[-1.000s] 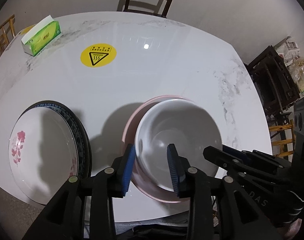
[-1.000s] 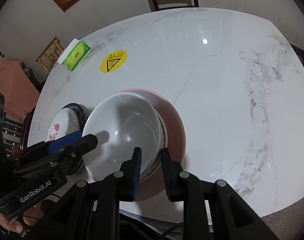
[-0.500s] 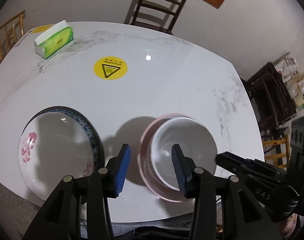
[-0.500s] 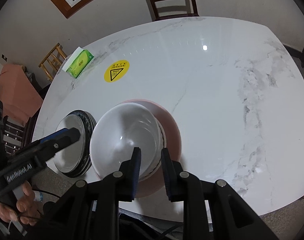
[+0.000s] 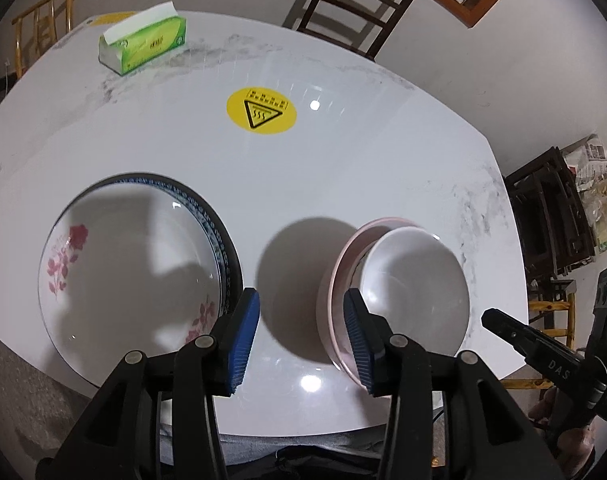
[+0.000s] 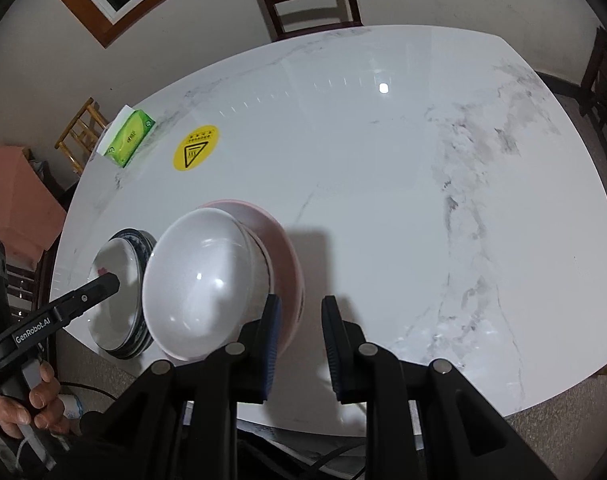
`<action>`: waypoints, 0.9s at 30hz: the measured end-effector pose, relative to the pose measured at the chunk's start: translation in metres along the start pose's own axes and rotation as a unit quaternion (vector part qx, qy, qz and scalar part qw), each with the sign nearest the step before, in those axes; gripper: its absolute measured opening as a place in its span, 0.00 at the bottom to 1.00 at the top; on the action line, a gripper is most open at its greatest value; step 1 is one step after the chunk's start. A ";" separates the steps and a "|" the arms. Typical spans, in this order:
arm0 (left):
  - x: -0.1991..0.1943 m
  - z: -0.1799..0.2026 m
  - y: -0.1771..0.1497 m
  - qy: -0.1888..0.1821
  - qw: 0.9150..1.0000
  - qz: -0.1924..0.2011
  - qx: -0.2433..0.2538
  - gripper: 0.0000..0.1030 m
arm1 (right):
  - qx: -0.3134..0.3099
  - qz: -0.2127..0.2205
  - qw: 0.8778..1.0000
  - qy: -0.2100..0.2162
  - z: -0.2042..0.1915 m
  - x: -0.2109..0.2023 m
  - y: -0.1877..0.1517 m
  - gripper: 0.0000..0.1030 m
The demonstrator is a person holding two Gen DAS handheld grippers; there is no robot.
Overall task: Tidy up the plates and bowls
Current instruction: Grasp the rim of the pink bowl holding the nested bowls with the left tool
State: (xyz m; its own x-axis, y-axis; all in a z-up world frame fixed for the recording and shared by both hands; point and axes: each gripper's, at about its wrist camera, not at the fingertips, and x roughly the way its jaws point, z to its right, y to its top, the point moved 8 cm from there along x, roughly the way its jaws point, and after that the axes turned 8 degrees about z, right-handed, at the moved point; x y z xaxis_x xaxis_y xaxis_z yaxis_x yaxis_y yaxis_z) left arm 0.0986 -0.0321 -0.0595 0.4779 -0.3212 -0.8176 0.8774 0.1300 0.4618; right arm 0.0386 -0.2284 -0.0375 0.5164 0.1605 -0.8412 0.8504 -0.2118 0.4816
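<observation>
Both of your tongs are released and hold nothing. The left tongs hang spread above the bare gap between the two stacks, and the right tongs sit slightly parted just beside the pink rim.

The white bowl sits inside the pink bowl near your edge of the counter. The flowered plate rests on a dark-rimmed plate close to the left of them, and part of that pair looks to lie at or over the counter edge.

The likeliest trouble is a nudge. The right tongs' inner pad looks almost against the pink bowl, so a careless sideways swing could push the nested pair toward the edge or into the plates.

The white bowl looks to sit off-centre in the pink one. If you pinch only its rim and lift fast, it may tip or drag the pink bowl with it.

The glaze is glossy, so a shallow grip on any rim may slip.

The tissue box and yellow sticker lie well apart from all this.
</observation>
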 end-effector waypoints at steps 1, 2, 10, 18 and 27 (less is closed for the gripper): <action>0.002 0.000 -0.002 -0.002 1.000 -0.003 -0.002 0.39 | 0.000 -0.002 1.000 0.001 0.000 0.001 -0.001 0.21; 0.003 0.001 -0.003 -0.003 1.000 -0.007 -0.004 0.39 | 0.001 -0.005 1.000 0.002 -0.001 0.003 -0.002 0.21; 0.020 0.001 -0.013 -0.002 0.999 -0.031 -0.016 0.38 | 0.007 -0.025 1.000 -0.003 -0.001 0.020 -0.009 0.21; 0.033 -0.001 -0.018 0.003 0.999 -0.048 -0.020 0.37 | 0.003 -0.042 0.999 -0.009 -0.003 0.035 -0.014 0.21; 0.048 0.000 -0.022 0.006 0.998 -0.061 -0.021 0.35 | -0.006 -0.062 0.998 -0.023 -0.008 0.053 -0.021 0.21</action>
State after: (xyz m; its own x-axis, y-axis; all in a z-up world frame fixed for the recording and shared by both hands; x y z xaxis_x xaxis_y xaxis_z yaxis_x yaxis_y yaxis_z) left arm 0.1024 -0.0505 -0.1089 0.3681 -0.3262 -0.8707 0.9298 0.1294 0.3446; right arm 0.0490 -0.2077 -0.0901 0.4015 0.1404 -0.9050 0.9090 -0.1818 0.3751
